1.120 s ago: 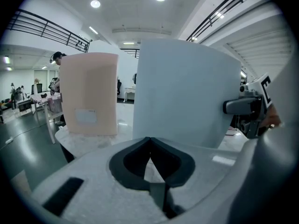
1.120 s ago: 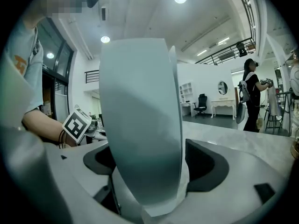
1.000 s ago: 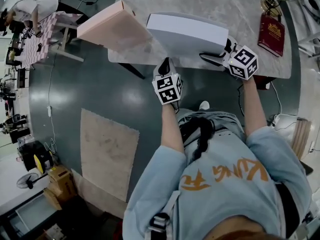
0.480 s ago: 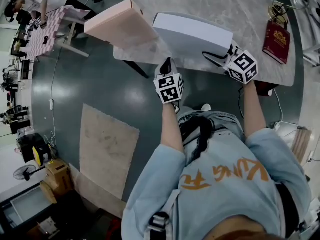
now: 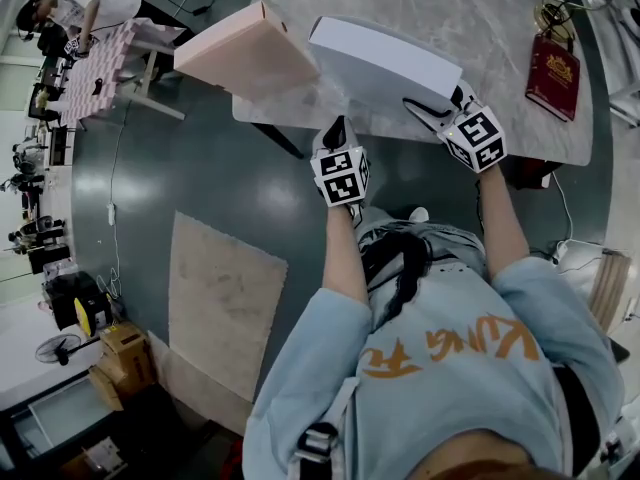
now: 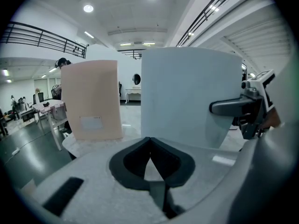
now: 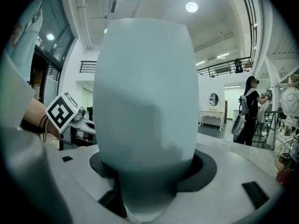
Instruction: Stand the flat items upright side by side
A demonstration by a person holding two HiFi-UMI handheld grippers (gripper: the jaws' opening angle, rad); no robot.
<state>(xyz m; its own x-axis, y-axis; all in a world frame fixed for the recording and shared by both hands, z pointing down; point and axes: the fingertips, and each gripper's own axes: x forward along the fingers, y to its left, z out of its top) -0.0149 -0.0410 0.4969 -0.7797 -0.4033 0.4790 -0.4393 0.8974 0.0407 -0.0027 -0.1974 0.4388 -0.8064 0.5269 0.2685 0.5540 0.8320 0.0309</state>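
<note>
Two flat boxes stand upright side by side on the marble table [image 5: 480, 28]: a pink box [image 5: 245, 53] [image 6: 91, 99] on the left and a white box [image 5: 385, 68] [image 6: 191, 97] [image 7: 147, 92] on the right. My right gripper [image 5: 430, 103] [image 7: 147, 181] straddles the white box's right end. Its jaws are closing on the box, and one black finger [image 6: 229, 107] lies against the near face. My left gripper [image 5: 337, 126] [image 6: 149, 141] is shut and empty. It hovers at the table's near edge, just in front of the white box.
A red book [image 5: 550, 63] and a small gold ornament [image 5: 548, 13] lie at the table's far right. On the left, past the pink box, a small table with a checked cloth [image 5: 95, 63] has a person beside it. A beige rug [image 5: 225, 313] lies on the floor.
The right gripper has shifted slightly at the white box's right end. Both boxes still stand upright, and the left gripper has barely moved.
</note>
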